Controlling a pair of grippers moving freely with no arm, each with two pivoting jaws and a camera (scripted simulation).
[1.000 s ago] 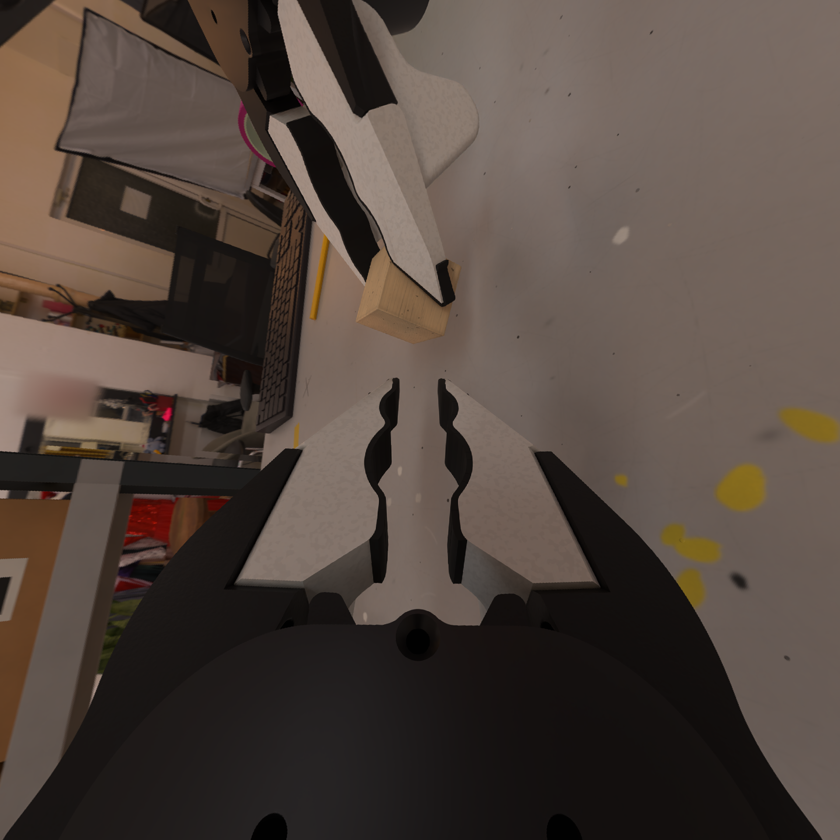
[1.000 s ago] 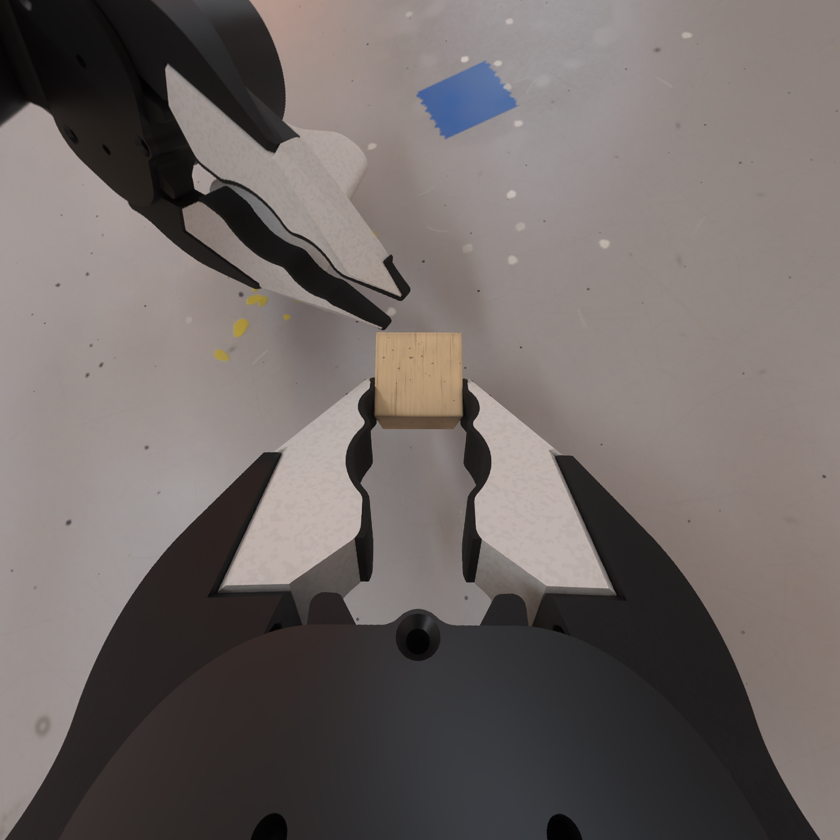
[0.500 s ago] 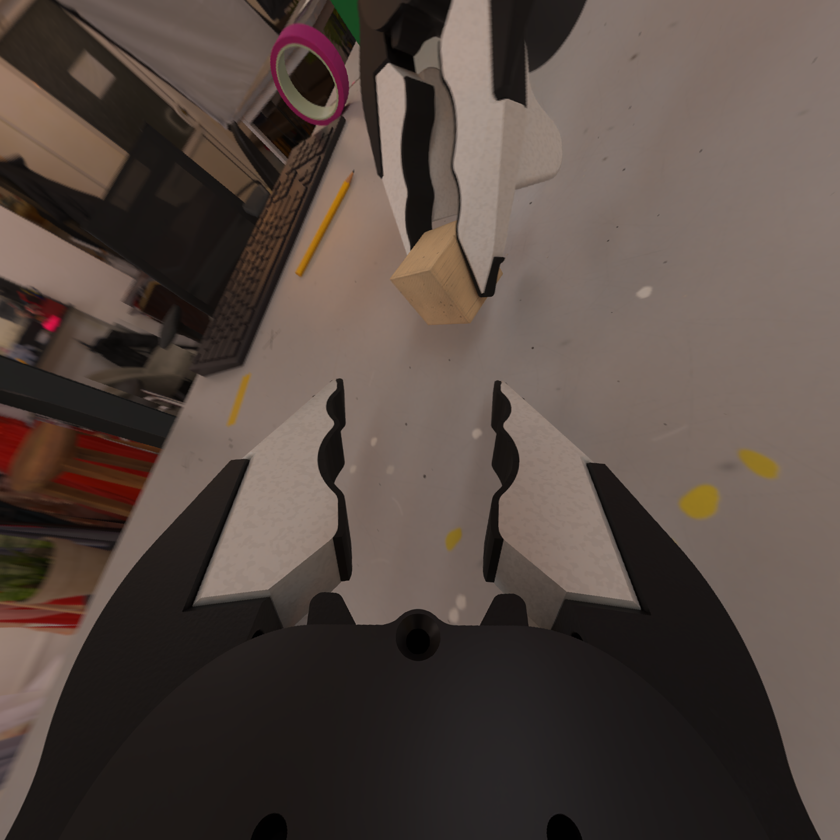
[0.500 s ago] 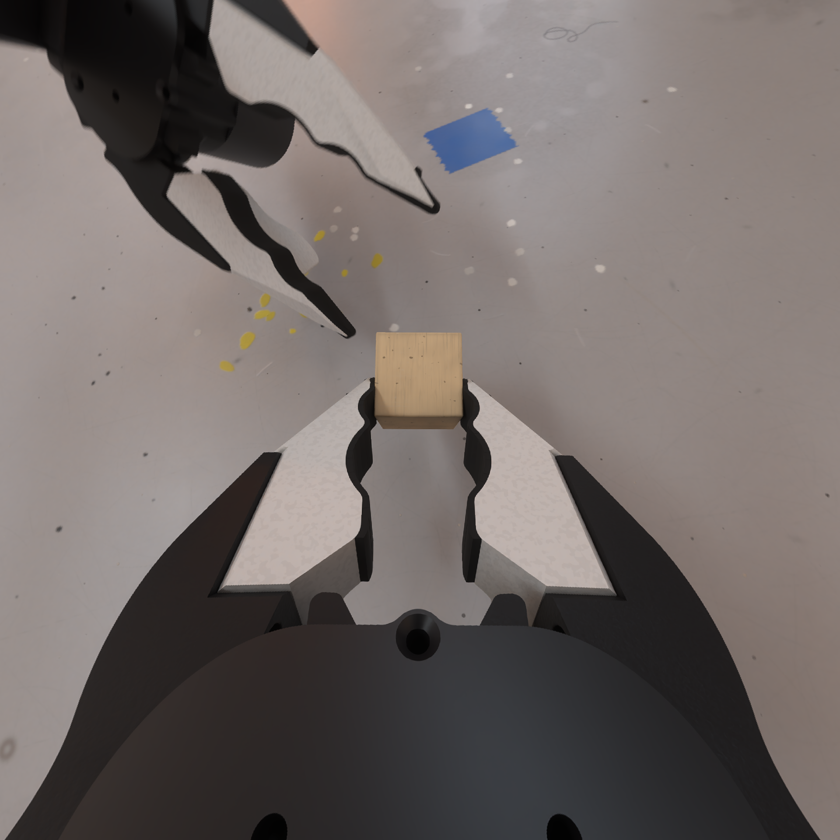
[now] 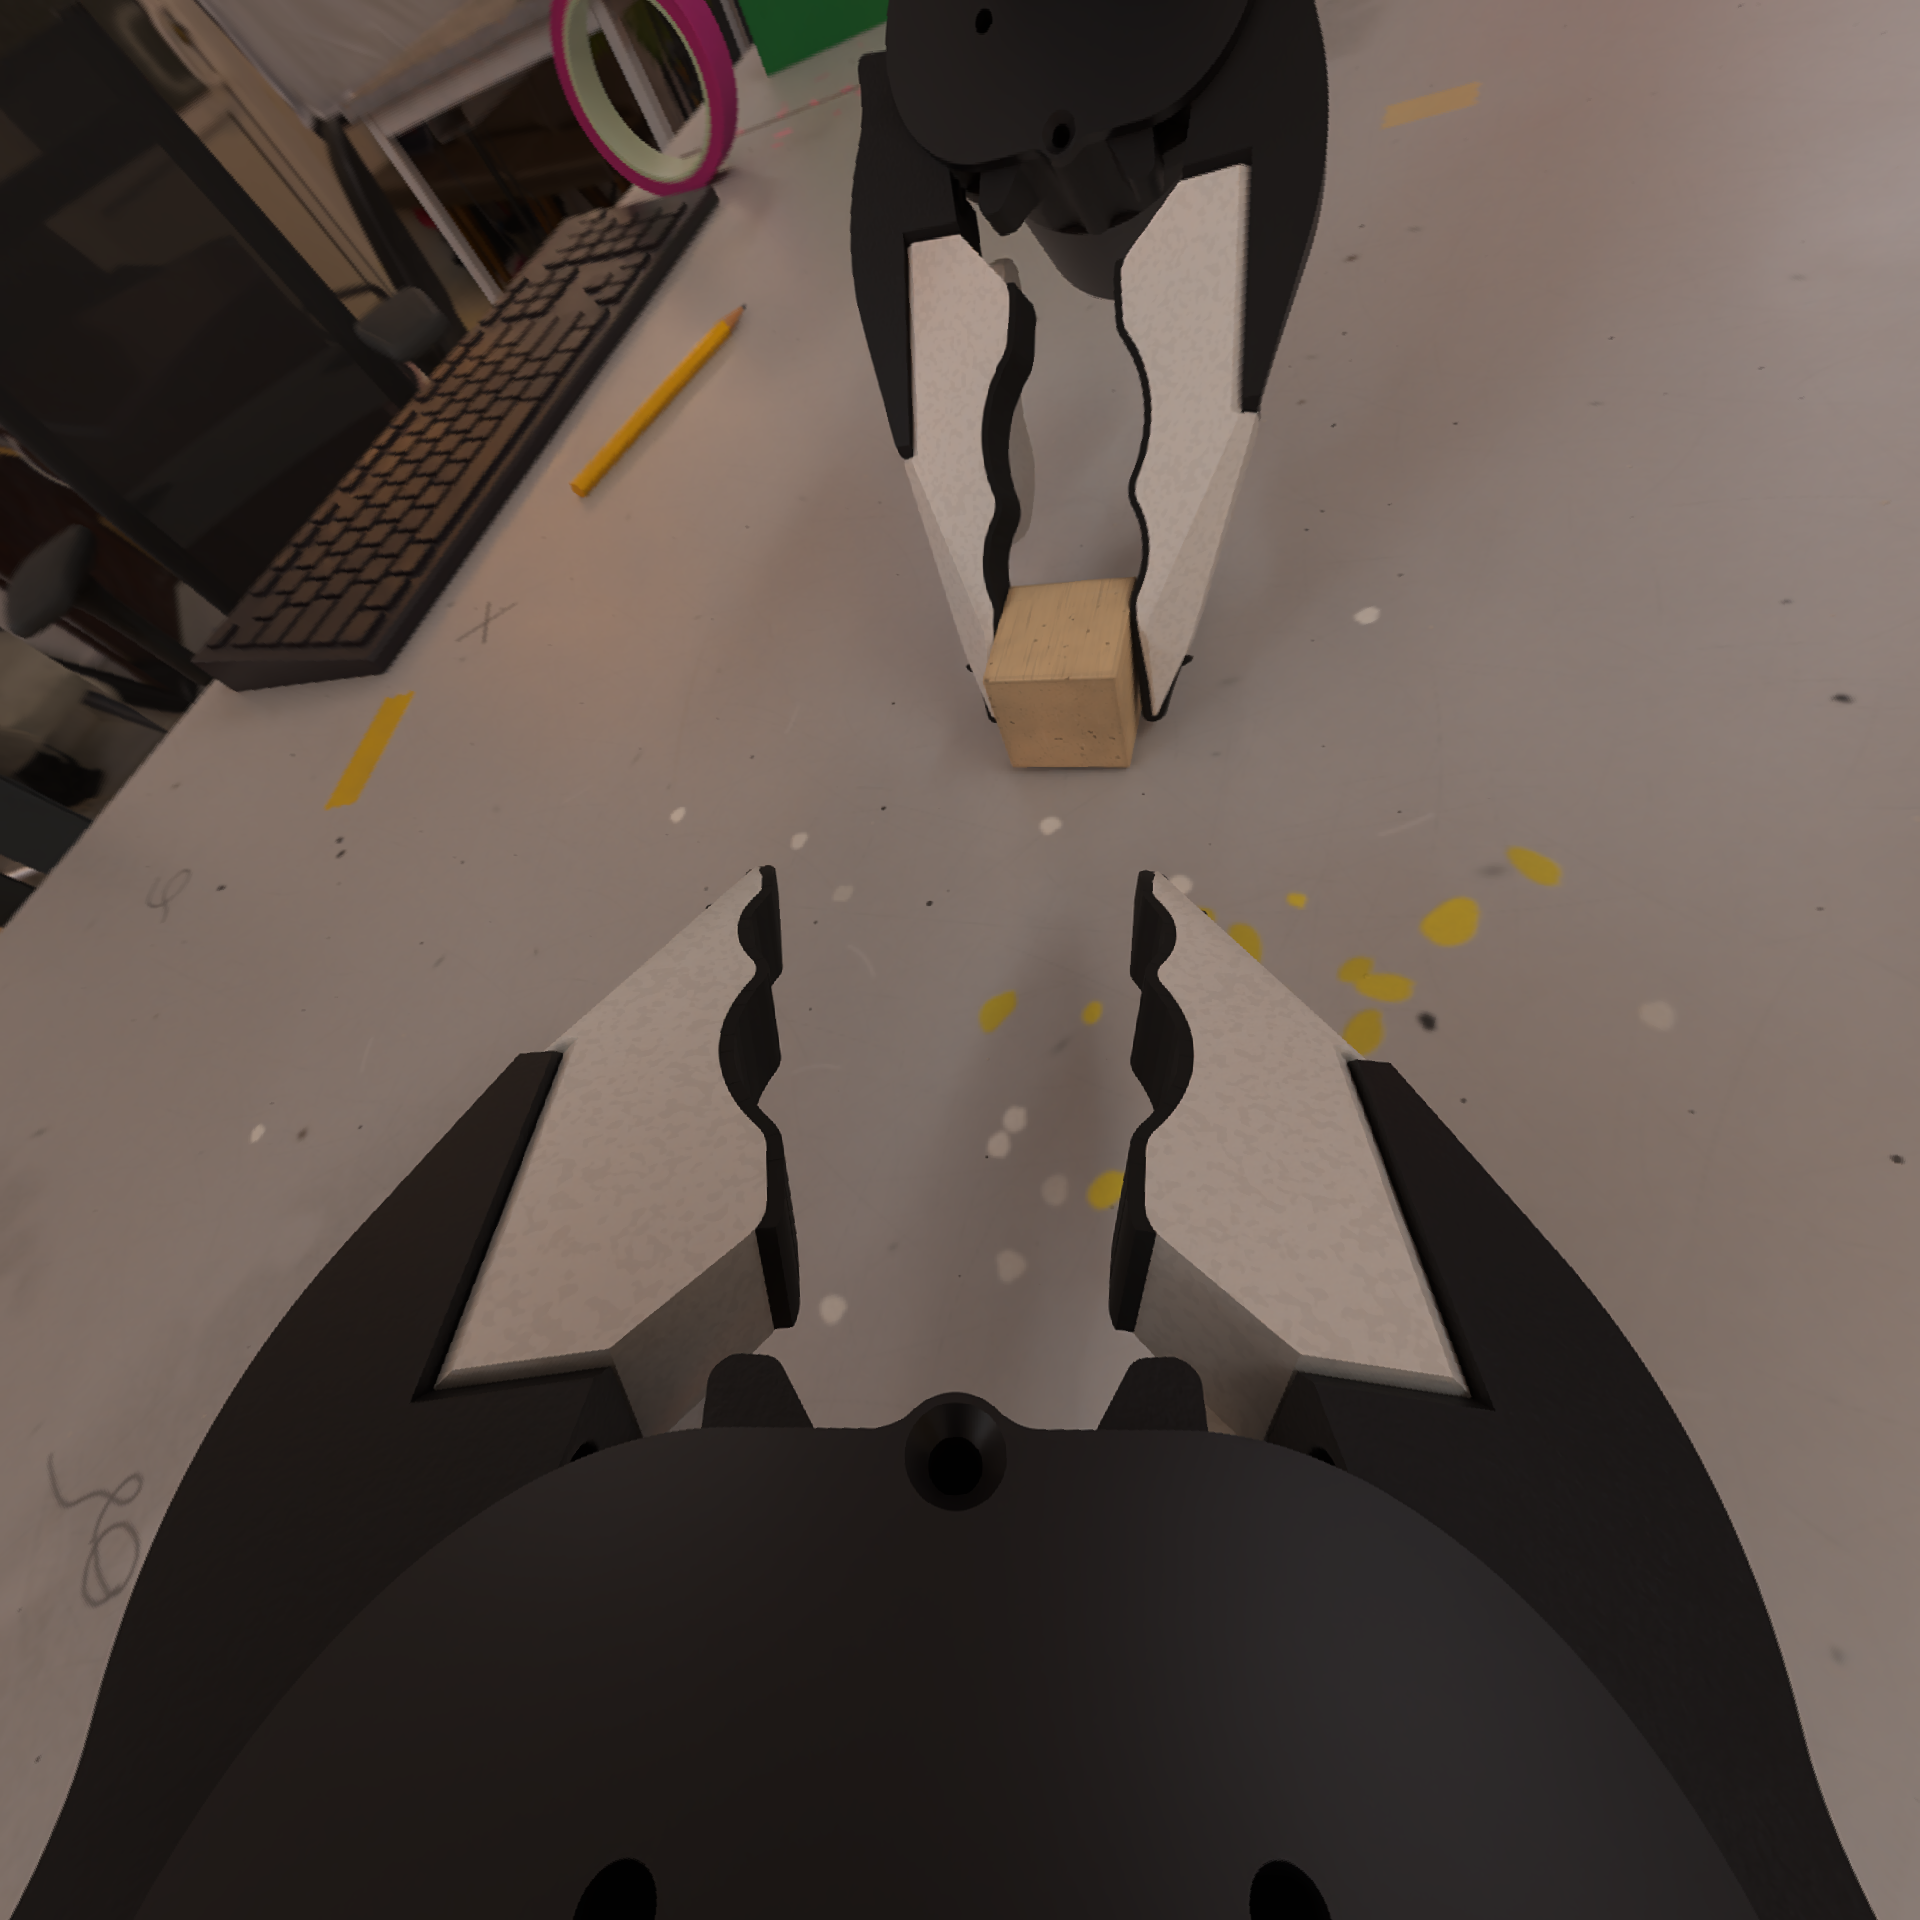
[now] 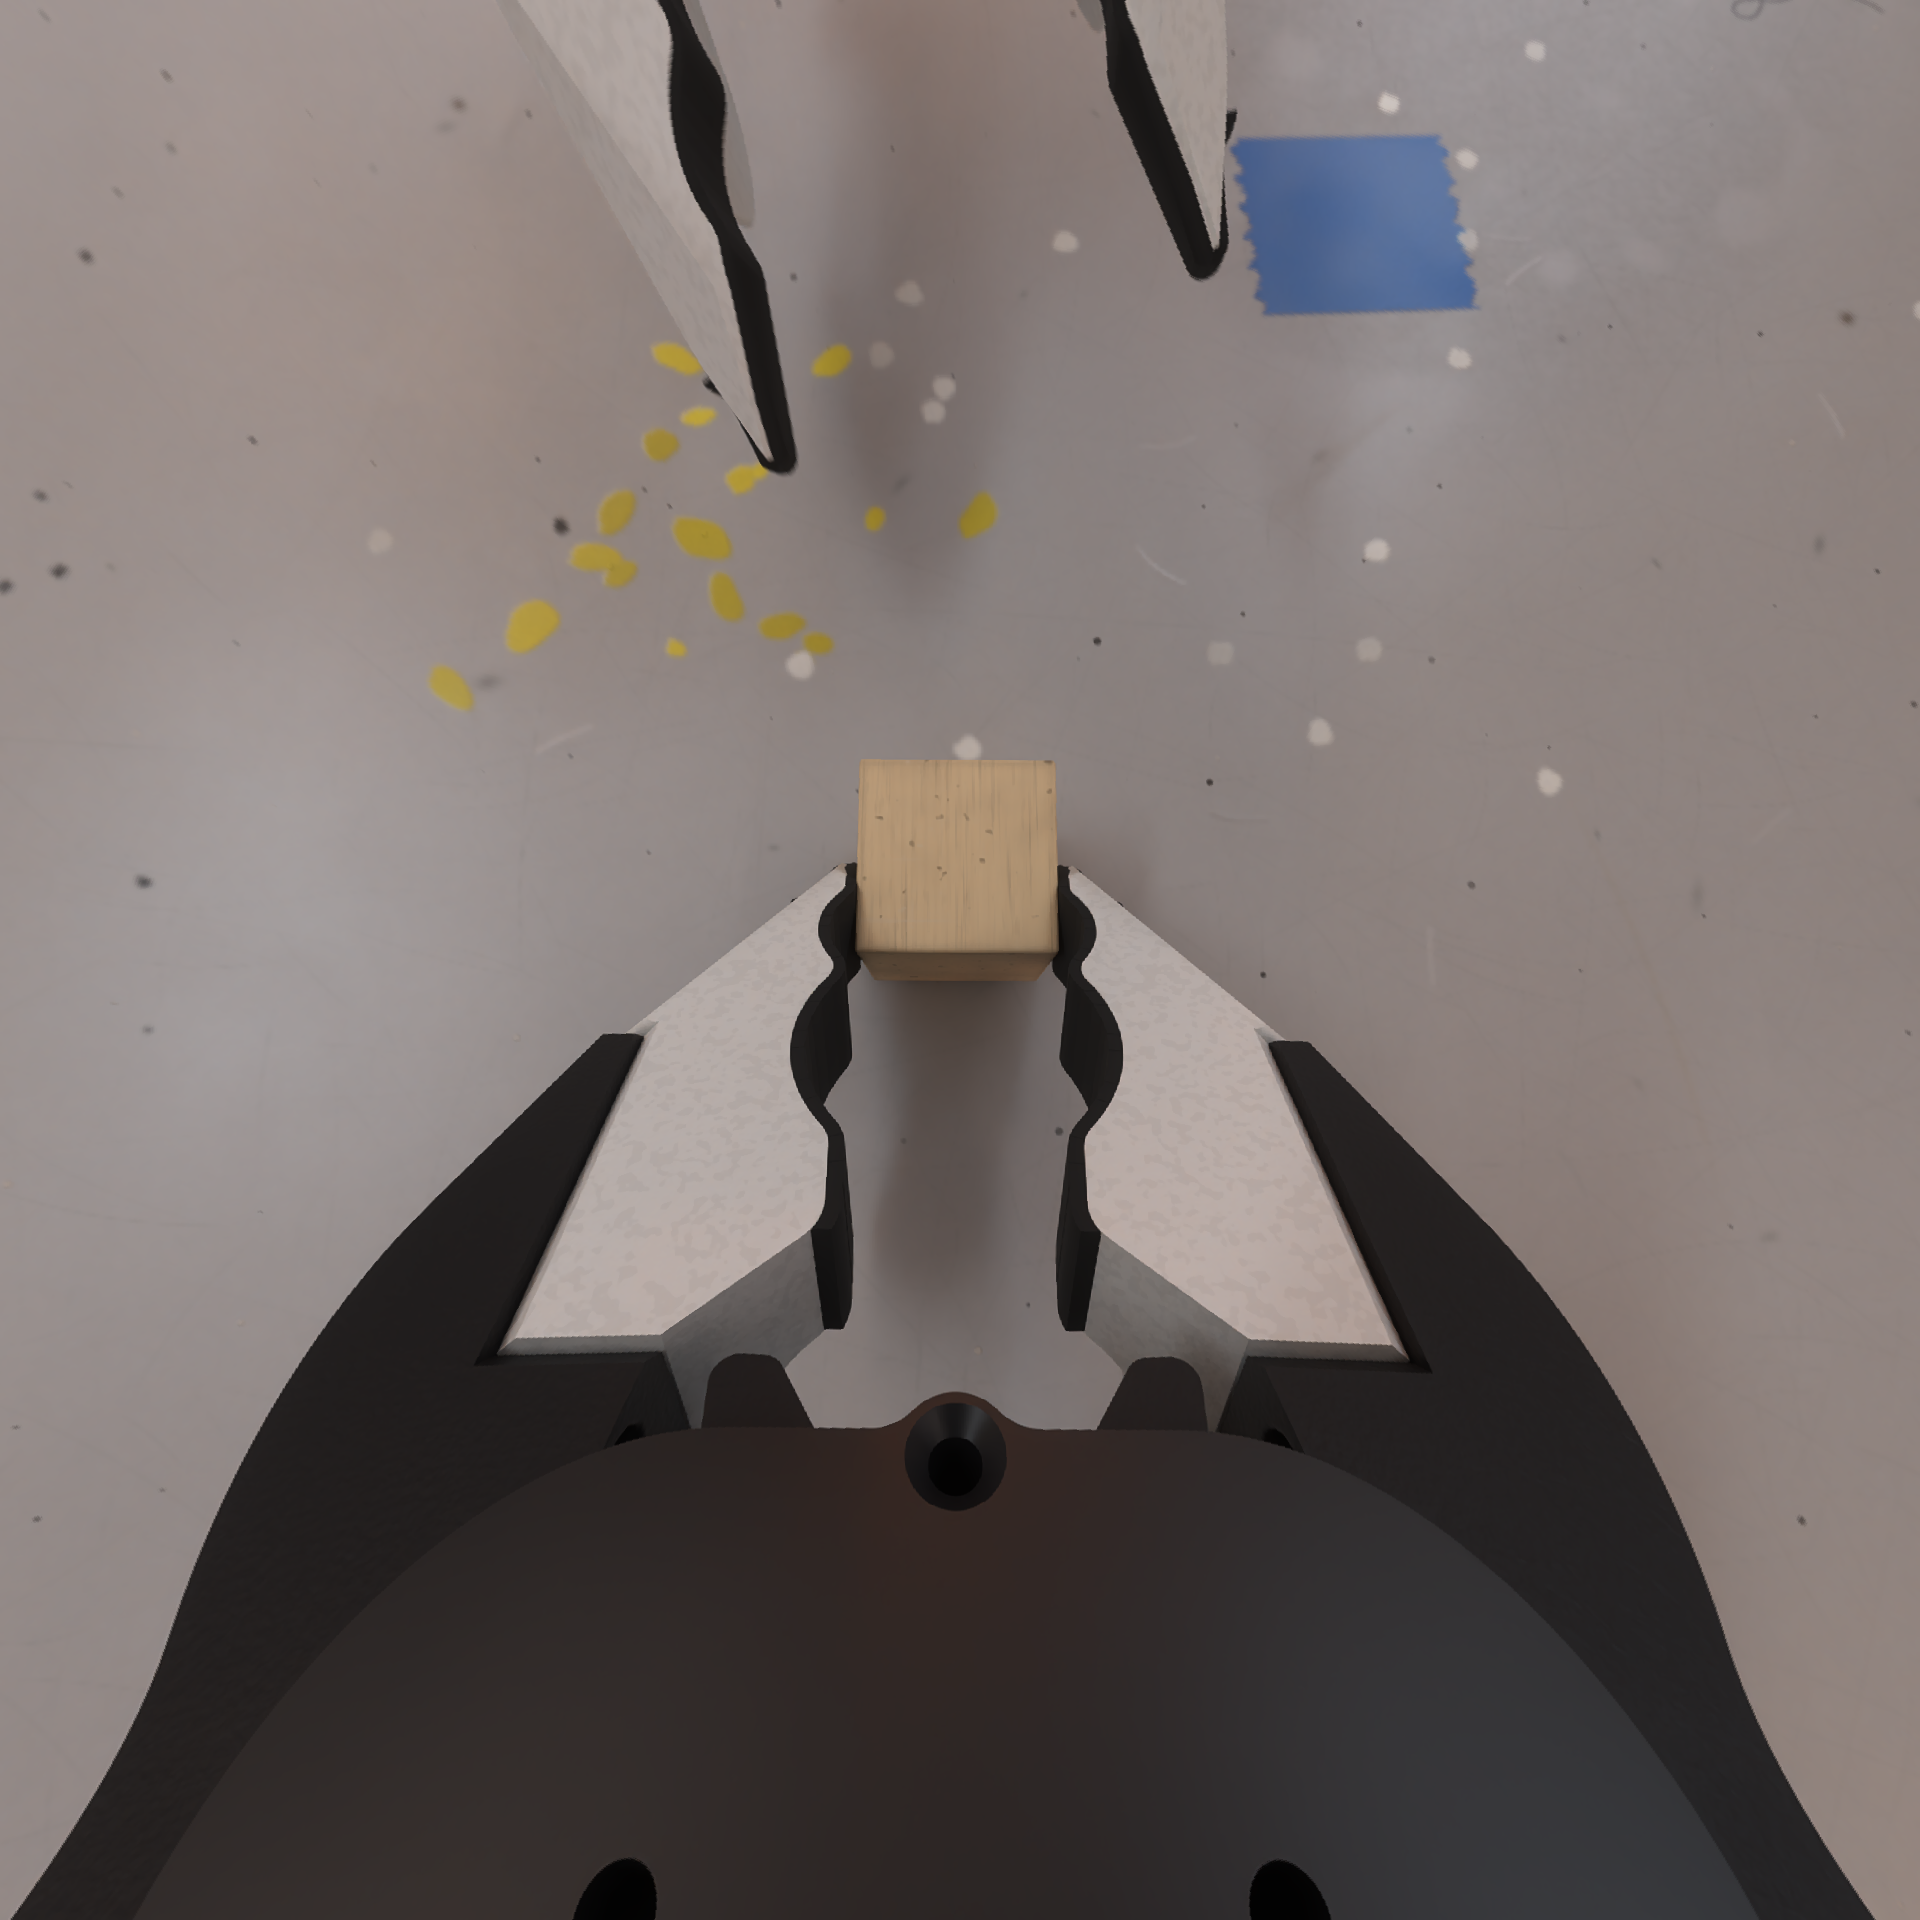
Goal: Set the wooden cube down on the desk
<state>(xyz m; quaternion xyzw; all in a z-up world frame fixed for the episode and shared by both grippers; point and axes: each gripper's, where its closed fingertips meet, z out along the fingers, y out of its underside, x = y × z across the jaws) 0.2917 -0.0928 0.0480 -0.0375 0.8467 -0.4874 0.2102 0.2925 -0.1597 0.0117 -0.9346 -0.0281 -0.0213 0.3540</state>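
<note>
The wooden cube (image 6: 956,862) is a small pale block gripped between the fingertips of my right gripper (image 6: 956,883), which is shut on it. In the left wrist view the right gripper (image 5: 1075,707) points straight down and holds the cube (image 5: 1060,675) at or just above the grey desk (image 5: 1558,520); I cannot tell whether it touches. My left gripper (image 5: 954,894) is open and empty, a short way in front of the cube. Its two fingers (image 6: 727,260) show at the top of the right wrist view.
A black keyboard (image 5: 447,447), a yellow pencil (image 5: 660,400), a pink tape roll (image 5: 644,94) and a dark monitor (image 5: 156,312) lie at the left. A blue tape patch (image 6: 1351,223) and yellow paint spots (image 6: 623,561) mark the desk.
My left gripper has opened wide, backed away from the cube and swung round to face it. The right gripper keeps its grip on the cube, now lower toward the desk.
</note>
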